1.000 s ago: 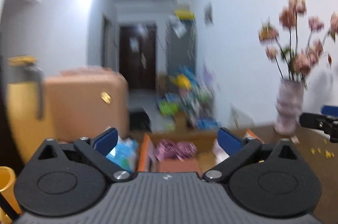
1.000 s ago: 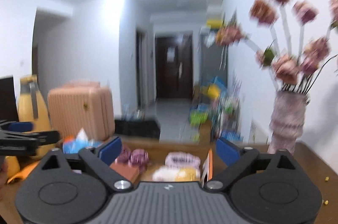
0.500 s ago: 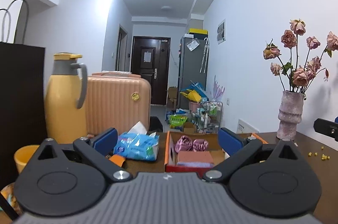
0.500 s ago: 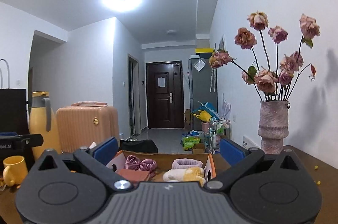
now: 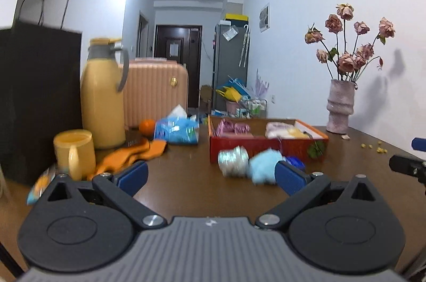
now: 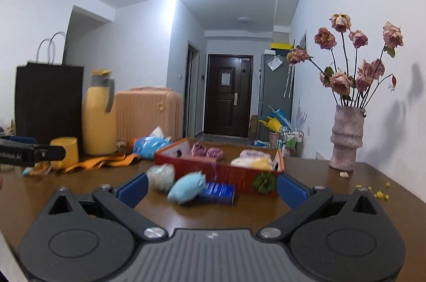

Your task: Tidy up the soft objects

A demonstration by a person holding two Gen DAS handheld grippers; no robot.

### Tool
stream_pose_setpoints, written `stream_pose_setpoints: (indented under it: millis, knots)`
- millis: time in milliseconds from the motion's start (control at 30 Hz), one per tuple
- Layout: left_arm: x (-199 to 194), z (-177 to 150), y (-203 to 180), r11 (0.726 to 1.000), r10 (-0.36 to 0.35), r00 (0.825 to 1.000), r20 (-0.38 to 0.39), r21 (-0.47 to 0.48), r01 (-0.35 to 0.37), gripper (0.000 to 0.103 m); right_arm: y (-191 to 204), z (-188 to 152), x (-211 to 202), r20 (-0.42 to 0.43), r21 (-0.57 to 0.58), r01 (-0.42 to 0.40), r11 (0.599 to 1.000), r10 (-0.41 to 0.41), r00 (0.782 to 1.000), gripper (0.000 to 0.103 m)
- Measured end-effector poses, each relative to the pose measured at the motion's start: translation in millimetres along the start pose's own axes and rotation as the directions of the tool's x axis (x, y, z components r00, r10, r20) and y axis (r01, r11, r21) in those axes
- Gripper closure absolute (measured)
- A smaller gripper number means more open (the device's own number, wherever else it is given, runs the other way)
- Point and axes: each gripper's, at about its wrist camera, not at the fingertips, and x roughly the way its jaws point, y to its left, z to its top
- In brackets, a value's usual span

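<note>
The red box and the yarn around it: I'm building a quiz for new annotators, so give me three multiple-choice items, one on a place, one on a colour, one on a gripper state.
1. Where does the light blue ball lie?
A. in the red box
B. on the table in front of the red box
C. in the left gripper

2. What colour is the mug?
A. yellow
B. green
C. white

3. How do the right gripper's jaws stand?
A. shut on yarn
B. shut on nothing
C. wide open, holding nothing

Answers:
1 B: it rests on the table, outside the red box.
2 A: it matches the yellow flask behind it.
3 C: both blue pads stand far apart with nothing between them.
</note>
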Motion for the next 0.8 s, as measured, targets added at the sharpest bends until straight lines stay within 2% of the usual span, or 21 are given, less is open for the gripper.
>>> stream_pose_setpoints:
  millis: [133,267,533,667,800]
  knots:
    - [-18.6,-16.4,3.1,1.0,0.005,1.0,-0.024,0.0,-0.005,0.0,7.2,-22.2,-26.5,-0.025,0.017,0.002,1.0,-0.002,1.0,0.0]
    - [-21.3,-23.1,-0.6,1.0,0.01,0.999,-0.038,0.03,-0.009,0.0,5.4,-32.3,-32.3,-0.052,0.051,0.012,0.999,-0.01,0.999,0.0]
    - [-2.7,-16.7,-0.8,1.0,0.004,0.999,-0.047,0.012,-0.004,0.0,1.8,-31.5,-12.9,-0.075,0.061,0.004,0.998,0.001,0.997,0.0]
    - [22.2,-19.1,-3.4,1.0,0.002,0.995,-0.096,0.015,0.0,0.0,-2.8,-30.3,8.4,-0.106,0.086,-0.004,0.996,0.013,0.994,0.002]
    - [52.3,-16.8,-7.2,0.999,-0.007,0.993,-0.12,0.03,0.011,0.0,-9.2,-25.6,40.9,-0.158,0.124,-0.039,0.991,0.058,0.986,0.006]
